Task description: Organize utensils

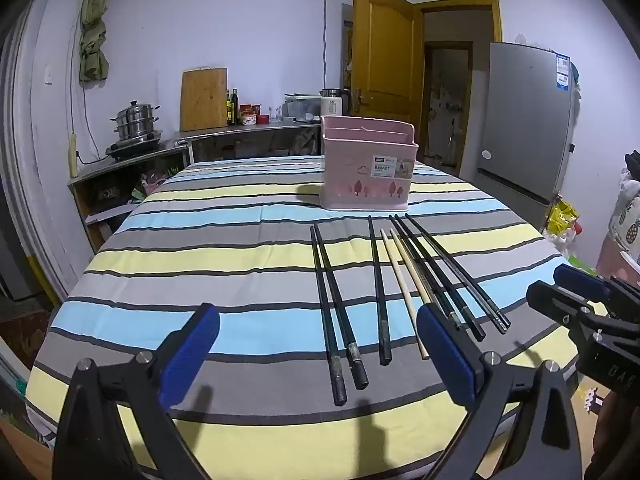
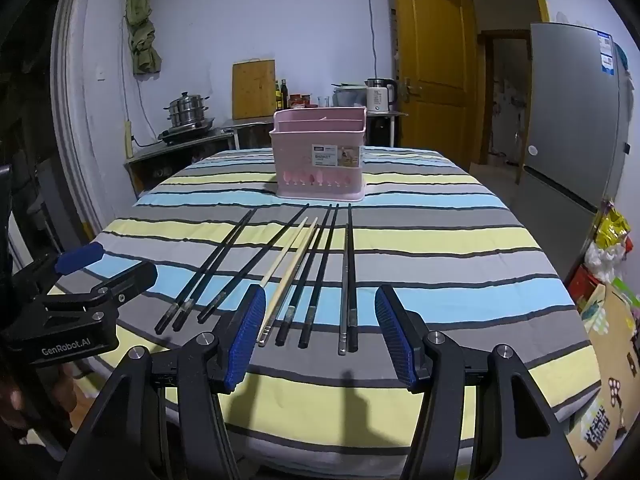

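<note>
Several chopsticks lie side by side on the striped tablecloth [image 1: 200,272]: black ones [image 1: 340,312] and a pale wooden pair [image 1: 404,288]. In the right wrist view the black ones [image 2: 348,272] and the wooden pair [image 2: 288,264] lie just ahead of my fingers. A pink utensil basket [image 1: 366,164] stands upright beyond them, also in the right wrist view [image 2: 320,156]. My left gripper [image 1: 320,348] is open and empty above the near ends of the chopsticks. My right gripper [image 2: 320,332] is open and empty over the near ends too; it shows at the right edge of the left wrist view [image 1: 568,288].
The table's front edge [image 2: 340,440] is just below the grippers. A counter with a steel pot [image 1: 136,124], cutting board [image 1: 203,99] and bottles stands behind the table. A grey fridge [image 1: 528,128] and a yellow door [image 1: 384,52] are at the right.
</note>
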`<state>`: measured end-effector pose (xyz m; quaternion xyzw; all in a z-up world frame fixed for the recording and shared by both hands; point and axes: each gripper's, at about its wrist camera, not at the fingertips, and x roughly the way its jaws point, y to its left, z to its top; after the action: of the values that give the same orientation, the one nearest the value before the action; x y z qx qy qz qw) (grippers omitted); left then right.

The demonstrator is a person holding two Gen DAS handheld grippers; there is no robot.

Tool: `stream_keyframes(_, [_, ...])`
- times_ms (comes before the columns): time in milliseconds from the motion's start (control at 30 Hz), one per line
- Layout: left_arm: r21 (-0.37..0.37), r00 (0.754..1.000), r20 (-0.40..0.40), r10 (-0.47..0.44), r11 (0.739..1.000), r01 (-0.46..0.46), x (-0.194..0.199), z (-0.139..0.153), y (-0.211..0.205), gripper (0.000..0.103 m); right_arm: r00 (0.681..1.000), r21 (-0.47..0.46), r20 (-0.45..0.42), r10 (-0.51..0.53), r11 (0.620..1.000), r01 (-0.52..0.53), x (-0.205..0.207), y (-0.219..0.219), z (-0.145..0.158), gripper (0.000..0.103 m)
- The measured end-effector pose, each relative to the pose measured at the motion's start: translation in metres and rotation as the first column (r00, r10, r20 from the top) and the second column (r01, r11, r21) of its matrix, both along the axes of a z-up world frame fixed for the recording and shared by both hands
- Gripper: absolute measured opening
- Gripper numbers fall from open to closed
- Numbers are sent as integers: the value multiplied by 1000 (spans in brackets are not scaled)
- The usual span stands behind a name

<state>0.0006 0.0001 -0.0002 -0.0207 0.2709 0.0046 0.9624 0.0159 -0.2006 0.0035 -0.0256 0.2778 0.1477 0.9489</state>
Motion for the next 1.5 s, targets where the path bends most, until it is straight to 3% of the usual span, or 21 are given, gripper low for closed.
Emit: stream_keyframes(1500, [-5, 1000, 2, -6, 1000, 6, 0, 3, -1, 100, 1000, 11, -11, 0, 1000, 0, 3, -1, 1, 58])
